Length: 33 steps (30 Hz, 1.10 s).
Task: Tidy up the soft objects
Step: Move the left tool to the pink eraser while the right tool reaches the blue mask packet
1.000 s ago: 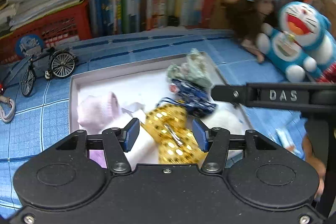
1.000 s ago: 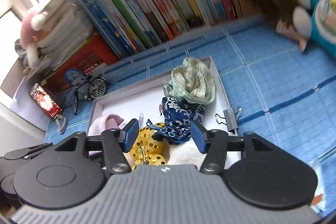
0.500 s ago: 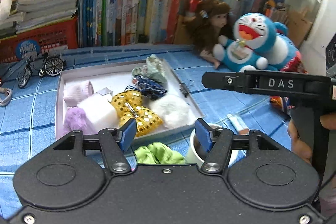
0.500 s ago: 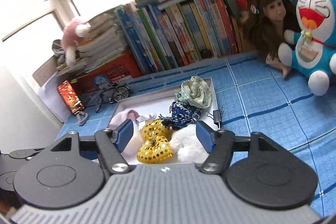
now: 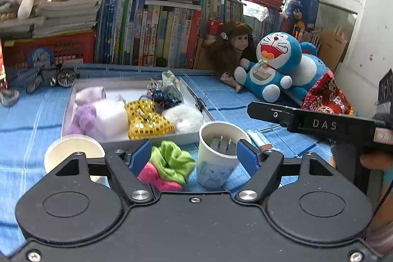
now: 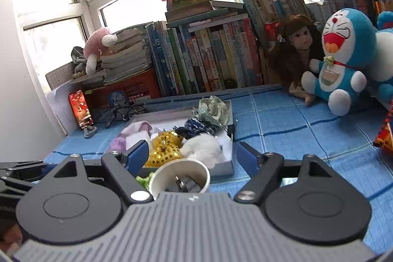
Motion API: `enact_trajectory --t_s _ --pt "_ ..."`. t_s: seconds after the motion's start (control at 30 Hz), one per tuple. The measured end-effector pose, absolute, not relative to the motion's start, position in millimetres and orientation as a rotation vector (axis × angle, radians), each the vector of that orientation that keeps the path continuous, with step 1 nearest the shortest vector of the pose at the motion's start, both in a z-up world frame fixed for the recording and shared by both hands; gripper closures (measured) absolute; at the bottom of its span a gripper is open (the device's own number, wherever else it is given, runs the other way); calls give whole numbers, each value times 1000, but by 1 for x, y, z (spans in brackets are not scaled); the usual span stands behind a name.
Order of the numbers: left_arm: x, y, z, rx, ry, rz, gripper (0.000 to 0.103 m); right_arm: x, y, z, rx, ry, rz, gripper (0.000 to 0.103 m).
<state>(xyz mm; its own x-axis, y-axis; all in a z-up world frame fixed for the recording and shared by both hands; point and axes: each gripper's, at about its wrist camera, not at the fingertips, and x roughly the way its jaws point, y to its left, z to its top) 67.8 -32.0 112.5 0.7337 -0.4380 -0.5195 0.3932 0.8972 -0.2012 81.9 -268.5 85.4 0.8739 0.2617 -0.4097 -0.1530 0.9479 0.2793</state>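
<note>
A shallow white tray (image 5: 70,100) (image 6: 229,165) on the blue cloth holds several soft items: a gold sequin bow (image 5: 147,120) (image 6: 167,147), a white fluffy scrunchie (image 5: 184,117) (image 6: 203,149), a dark blue scrunchie (image 5: 163,98), a patterned green one (image 5: 170,82) (image 6: 212,111), a white block (image 5: 109,118) and pink and purple pieces (image 5: 89,95). A green scrunchie (image 5: 173,161) and a pink bow (image 5: 156,176) lie in front of the tray. My left gripper (image 5: 194,155) is open and empty above them. My right gripper (image 6: 192,157) is open and empty, held back from the tray.
A white paper cup with a plug in it (image 5: 218,151) (image 6: 180,178) stands by the tray's near corner; another cup (image 5: 73,151) stands to the left. A Doraemon plush (image 5: 275,65) and a doll (image 5: 232,50) sit right. Books (image 5: 157,28) line the back. A toy bicycle (image 5: 51,77) stands left.
Both grippers have pulled back and up from the tray. The view has widened, so the cups, green scrunchie and pink bow now show in front of the tray.
</note>
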Motion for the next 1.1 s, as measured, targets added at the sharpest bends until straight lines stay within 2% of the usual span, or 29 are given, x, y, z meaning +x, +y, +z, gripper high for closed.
enact_trajectory --t_s 0.43,0.73,0.8,0.87,0.97,1.1 --pt "27 -22 65 -95 519 -336 25 42 -266 45 207 321 130 13" --pt "12 -15 41 -89 448 -258 24 30 -269 16 170 299 52 12" --pt "10 -13 35 -84 446 -239 27 29 -272 12 152 302 32 12" --pt "10 -13 29 -70 448 -220 36 30 -275 7 139 320 6 12" --pt "13 -13 20 -55 477 -200 43 32 -280 -2 121 346 -46 12" --pt "18 -12 13 -68 504 -183 45 38 -288 -9 114 374 -93 12"
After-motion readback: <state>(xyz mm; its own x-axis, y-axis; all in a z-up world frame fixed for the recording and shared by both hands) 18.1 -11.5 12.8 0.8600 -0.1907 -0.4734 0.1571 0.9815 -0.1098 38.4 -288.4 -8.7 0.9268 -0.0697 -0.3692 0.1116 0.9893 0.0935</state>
